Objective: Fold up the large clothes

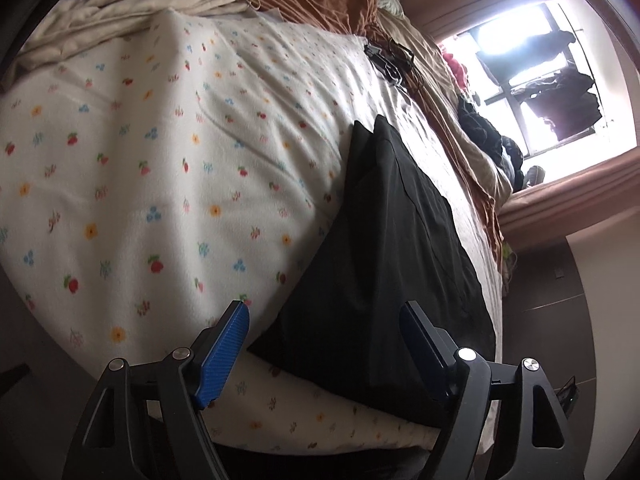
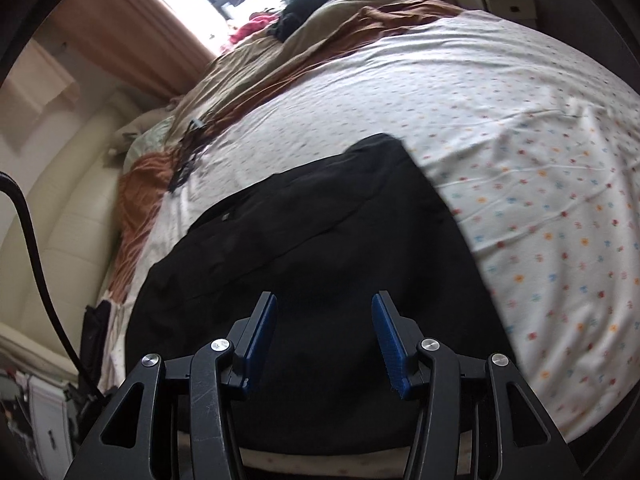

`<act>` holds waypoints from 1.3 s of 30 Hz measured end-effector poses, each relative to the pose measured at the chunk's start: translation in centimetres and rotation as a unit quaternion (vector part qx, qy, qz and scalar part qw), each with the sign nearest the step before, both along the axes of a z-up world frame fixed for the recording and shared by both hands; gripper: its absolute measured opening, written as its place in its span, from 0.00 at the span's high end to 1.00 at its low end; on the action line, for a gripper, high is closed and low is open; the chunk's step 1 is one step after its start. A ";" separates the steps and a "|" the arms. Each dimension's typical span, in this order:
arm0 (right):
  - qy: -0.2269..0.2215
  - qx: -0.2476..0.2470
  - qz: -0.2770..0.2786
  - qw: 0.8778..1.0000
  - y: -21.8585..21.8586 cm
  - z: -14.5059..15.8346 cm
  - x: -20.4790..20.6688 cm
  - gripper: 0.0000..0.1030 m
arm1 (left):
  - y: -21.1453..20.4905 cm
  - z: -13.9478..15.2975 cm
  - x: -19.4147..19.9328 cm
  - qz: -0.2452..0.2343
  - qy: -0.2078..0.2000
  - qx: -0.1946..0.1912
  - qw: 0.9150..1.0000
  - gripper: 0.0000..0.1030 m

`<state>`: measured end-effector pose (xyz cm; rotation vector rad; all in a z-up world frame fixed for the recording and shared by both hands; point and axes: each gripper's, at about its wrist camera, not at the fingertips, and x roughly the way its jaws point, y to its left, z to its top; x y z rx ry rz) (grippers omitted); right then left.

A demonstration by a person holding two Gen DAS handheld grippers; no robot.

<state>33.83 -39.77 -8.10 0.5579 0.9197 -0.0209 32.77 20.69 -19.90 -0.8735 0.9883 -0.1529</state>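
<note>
You are working over a bed (image 1: pixel 160 168) covered by a white flower-print sheet (image 2: pixel 520 152), with rumpled tan and rust-brown bedding (image 2: pixel 280 52) pushed toward the window (image 1: pixel 532 80) side. The black garment (image 2: pixel 320 248) lies flat on that sheet near the bed's close edge, already folded down to a compact dark panel, with its long axis running away from you up the bed.

Your right gripper (image 2: pixel 324 332) hangs directly above the garment's near end, jaws released about halfway with nothing between the blue pads, the cloth spreading out on both sides beneath them. Your left gripper (image 1: pixel 326 336) stands wider apart and also empty; in its view the garment sits ahead and toward the right-hand finger, the near corner of the cloth (image 1: pixel 260 348) showing between the fingers while the left-hand pad (image 1: pixel 224 352) is over bare sheet.

So the right hand is the nearer one and is squarely over the fabric, whereas the left sits at the garment's edge. Any next fold would likely start from that near hem, though the black cloth hides its seams too well for you to be sure which end this is
</note>
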 end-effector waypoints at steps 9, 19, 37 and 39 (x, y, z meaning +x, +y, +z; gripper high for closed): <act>0.013 -0.006 0.104 0.994 10.7 0.8 -0.2 0.52 | -0.1 -0.7 -0.5 -0.017 -0.004 -0.027 0.999 0.29; 0.038 -0.033 0.151 0.987 16.4 -0.8 -2.5 0.52 | -0.9 -1.9 1.4 -0.015 -0.001 -0.039 0.999 0.51; 0.076 -0.091 0.189 0.975 21.7 -6.2 0.3 0.52 | -1.0 -0.6 1.1 -0.010 -0.010 -0.067 0.998 0.75; 0.087 -0.101 0.182 0.974 21.8 -6.8 1.6 0.52 | -1.0 -0.9 1.2 -0.006 0.001 -0.068 0.998 0.75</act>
